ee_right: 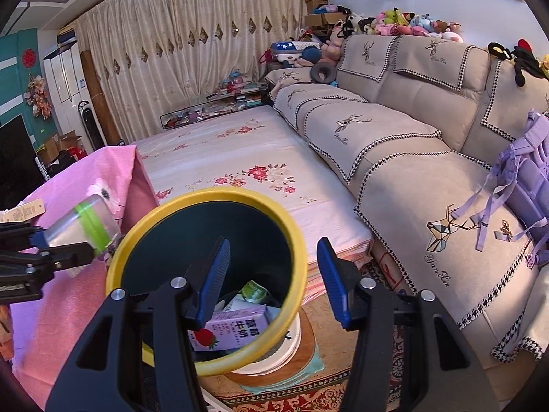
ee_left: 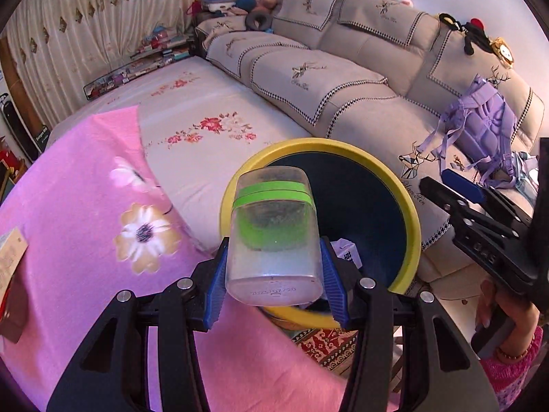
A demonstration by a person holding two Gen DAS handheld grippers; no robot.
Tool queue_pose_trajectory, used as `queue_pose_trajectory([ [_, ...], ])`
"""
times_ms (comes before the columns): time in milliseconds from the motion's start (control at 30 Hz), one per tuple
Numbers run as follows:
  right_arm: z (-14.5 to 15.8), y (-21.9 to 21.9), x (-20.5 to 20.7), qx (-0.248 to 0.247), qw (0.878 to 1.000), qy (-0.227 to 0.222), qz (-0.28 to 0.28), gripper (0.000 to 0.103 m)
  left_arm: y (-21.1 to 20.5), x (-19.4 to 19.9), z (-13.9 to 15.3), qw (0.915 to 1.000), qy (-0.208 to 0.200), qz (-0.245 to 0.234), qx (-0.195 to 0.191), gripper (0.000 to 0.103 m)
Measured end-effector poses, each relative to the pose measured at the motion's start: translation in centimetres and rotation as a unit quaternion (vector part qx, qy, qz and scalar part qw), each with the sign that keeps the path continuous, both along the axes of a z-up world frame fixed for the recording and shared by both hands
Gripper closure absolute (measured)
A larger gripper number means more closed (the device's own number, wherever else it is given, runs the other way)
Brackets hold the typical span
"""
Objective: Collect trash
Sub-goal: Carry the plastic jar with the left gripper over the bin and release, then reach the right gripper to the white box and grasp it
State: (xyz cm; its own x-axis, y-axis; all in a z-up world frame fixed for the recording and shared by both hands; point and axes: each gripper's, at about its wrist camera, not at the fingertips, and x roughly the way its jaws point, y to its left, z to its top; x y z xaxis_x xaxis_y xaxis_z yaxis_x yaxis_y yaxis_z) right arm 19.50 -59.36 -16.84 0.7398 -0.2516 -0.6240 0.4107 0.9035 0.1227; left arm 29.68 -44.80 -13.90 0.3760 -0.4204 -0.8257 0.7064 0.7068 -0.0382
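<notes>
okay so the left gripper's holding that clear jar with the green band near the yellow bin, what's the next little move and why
Probably carry the jar a little further over the bin opening, then open the left gripper. From the right wrist view the jar sits beside the yellow rim, not clearly over it. The right gripper is open and empty.

Clear plastic jar [ee_left: 273, 237] had bright green band near lid, cloudy see-through walls. Bin [ee_right: 206, 202] had yellow rim, dark teal-black inside. Milk carton [ee_right: 229, 326] in it was pale purple with red strawberry print. Blanket [ee_left: 85, 206] was hot pink with white-and-tan daisies. Bedsheet [ee_left: 212, 103] was off-white, red floral sprigs. Sofa [ee_left: 343, 86] was beige, black-white houndstooth trim, deer motifs. Backpack [ee_left: 487, 130] was lilac. Gripper pads [ee_right: 216, 267] were blue on black frames. Curtain [ee_right: 171, 51] was cream with brown diamonds.
</notes>
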Motion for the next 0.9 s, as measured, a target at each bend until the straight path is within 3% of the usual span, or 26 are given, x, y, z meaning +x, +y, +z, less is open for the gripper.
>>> queue_pose_trajectory([
  [233,-0.9,-1.2,-0.2,0.006,1.000,0.007,-0.009,0.052,-3.0,2.1,-2.7,0.9995,0.027,0.009,0.013,0.053],
  [433,-1.5,-1.3,-0.1,0.010,1.000,0.013,-0.009,0.051,-0.8,0.9,-0.9,0.9997,0.007,0.017,-0.015,0.029],
  [633,-1.2,0.1,0.1,0.009,1.000,0.012,0.005,0.048,5.9,-2.2,4.0,0.9930,-0.053,0.053,-0.091,0.010],
  [800,-0.5,2.4,0.9,-0.001,1.000,0.011,0.028,0.047,14.0,-3.9,6.7,0.9801,-0.100,0.114,-0.129,0.005],
  [900,0.2,4.1,1.4,-0.010,0.999,0.011,0.041,0.047,19.6,-4.4,7.4,0.9696,-0.124,0.166,-0.131,0.005],
])
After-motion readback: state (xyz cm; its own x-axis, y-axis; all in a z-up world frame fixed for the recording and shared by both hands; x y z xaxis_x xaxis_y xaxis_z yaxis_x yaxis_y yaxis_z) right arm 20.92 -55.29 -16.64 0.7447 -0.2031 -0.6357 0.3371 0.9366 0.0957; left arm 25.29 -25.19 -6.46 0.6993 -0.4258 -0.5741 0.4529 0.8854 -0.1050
